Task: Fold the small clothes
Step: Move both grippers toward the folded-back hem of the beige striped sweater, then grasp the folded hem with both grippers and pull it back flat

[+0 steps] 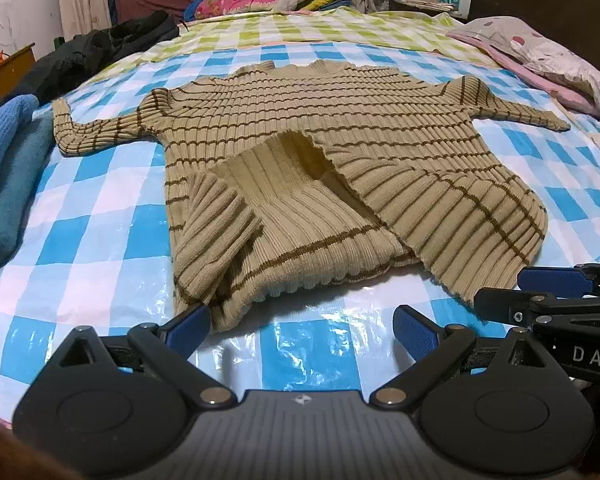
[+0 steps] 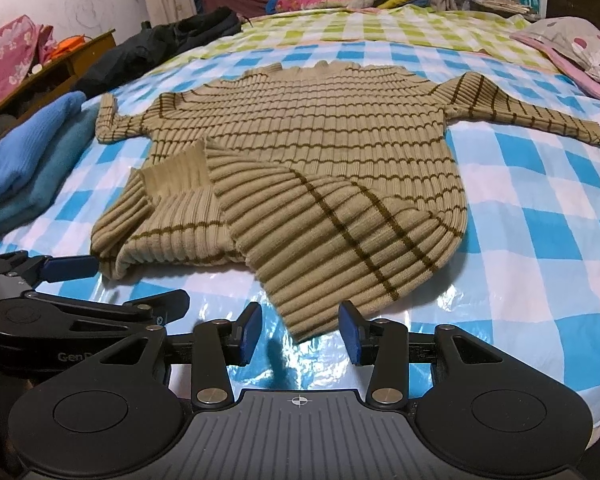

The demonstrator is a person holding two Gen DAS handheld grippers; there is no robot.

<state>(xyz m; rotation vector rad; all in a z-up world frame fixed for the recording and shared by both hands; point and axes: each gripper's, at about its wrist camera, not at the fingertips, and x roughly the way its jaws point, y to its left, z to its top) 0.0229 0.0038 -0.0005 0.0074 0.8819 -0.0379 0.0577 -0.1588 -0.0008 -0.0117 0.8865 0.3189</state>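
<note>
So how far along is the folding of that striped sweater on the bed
Early. Done: two blue folded knits are stacked at the left, and the tan ribbed sweater with brown stripes lies spread on the checked plastic sheet, sleeves out. In hand: nothing; the left gripper and right gripper sit at its rumpled hem, jaws open. Left: flattening the hem and every fold.

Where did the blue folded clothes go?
The blue folded clothes sit at the left edge of both views, on the checkered bed cover, just left of the striped sweater's sleeve.
</note>
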